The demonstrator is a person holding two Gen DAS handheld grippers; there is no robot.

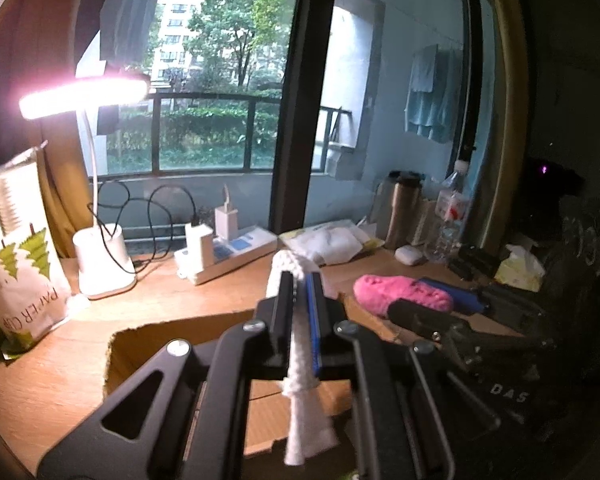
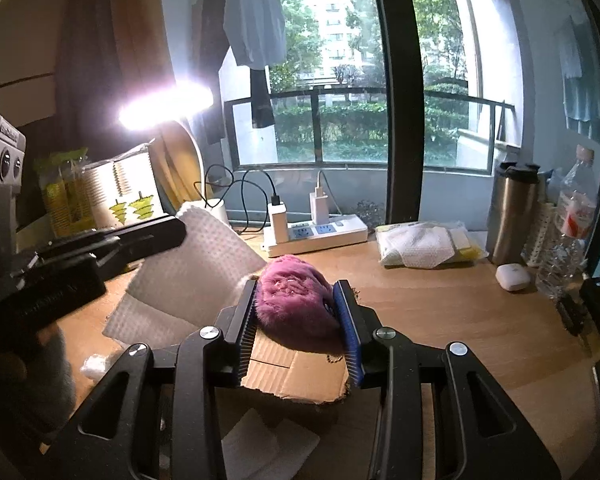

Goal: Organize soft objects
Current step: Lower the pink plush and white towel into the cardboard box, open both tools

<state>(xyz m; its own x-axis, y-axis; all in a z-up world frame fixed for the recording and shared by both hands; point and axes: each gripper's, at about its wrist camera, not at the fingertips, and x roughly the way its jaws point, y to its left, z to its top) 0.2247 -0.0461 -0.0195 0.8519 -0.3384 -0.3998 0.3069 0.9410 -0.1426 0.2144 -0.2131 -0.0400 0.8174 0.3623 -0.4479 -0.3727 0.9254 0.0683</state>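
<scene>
Two grippers, each holding a soft thing above a cardboard box on a wooden desk.

My left gripper (image 1: 300, 280) has its jaws pressed nearly together on a white cloth (image 1: 298, 360), which hangs down between them over the open cardboard box (image 1: 140, 344). My right gripper (image 2: 300, 304) has its jaws part open, squeezing a pink fluffy toy (image 2: 296, 304) from both sides just above a flap of the box. Behind, on the desk (image 2: 460, 312), stand a lit lamp (image 1: 84, 96), a white power strip (image 2: 320, 236), a steel flask (image 2: 512, 212) and a water bottle (image 2: 572, 220).
</scene>
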